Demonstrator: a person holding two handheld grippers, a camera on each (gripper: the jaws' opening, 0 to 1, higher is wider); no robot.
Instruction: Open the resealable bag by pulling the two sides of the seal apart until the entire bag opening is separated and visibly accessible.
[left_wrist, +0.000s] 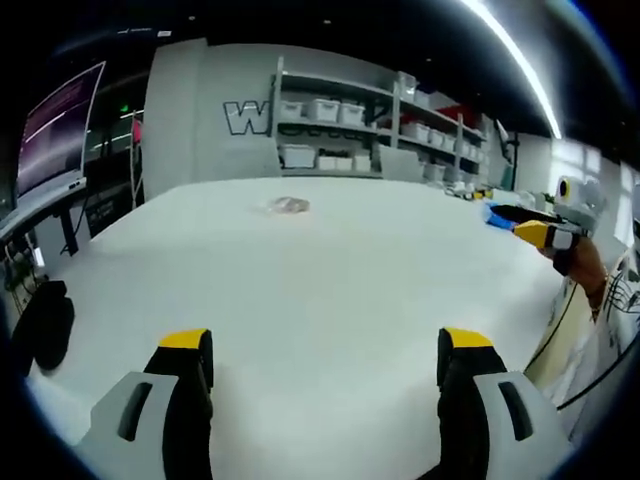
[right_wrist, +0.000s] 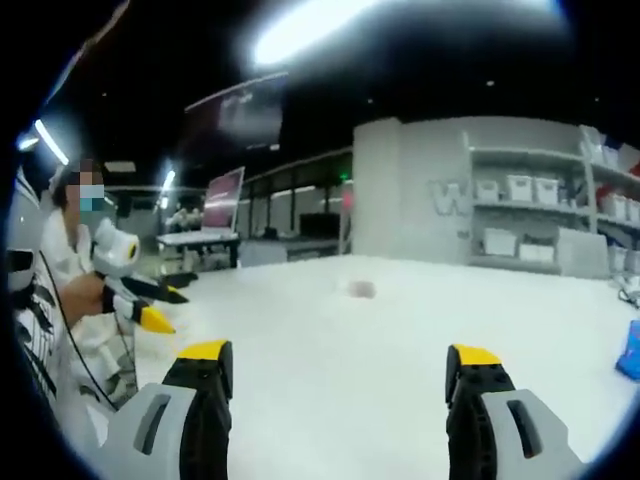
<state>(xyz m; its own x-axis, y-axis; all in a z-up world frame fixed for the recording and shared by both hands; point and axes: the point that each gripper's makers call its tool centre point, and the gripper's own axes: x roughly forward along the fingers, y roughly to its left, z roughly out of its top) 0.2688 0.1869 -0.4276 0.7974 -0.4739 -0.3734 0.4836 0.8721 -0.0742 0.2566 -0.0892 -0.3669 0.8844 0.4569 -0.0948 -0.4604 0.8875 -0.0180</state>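
Still well short of the bag (left_wrist: 289, 205), which lies far across the tabletop (left_wrist: 330, 290), both tongs (left_wrist: 325, 360) (right_wrist: 340, 375) gape empty, so a hurried reach risks pinching both seal sides together.

One readable letter on the back wall

A large white outlined "W" (left_wrist: 245, 117) stands on the grey wall (left_wrist: 190, 110) at the upper left of the left gripper view, just left of the shelving; the same letter shows faintly at the upper right of the right gripper view. The screen (left_wrist: 58, 125) at far left carries lines too blurred to read.
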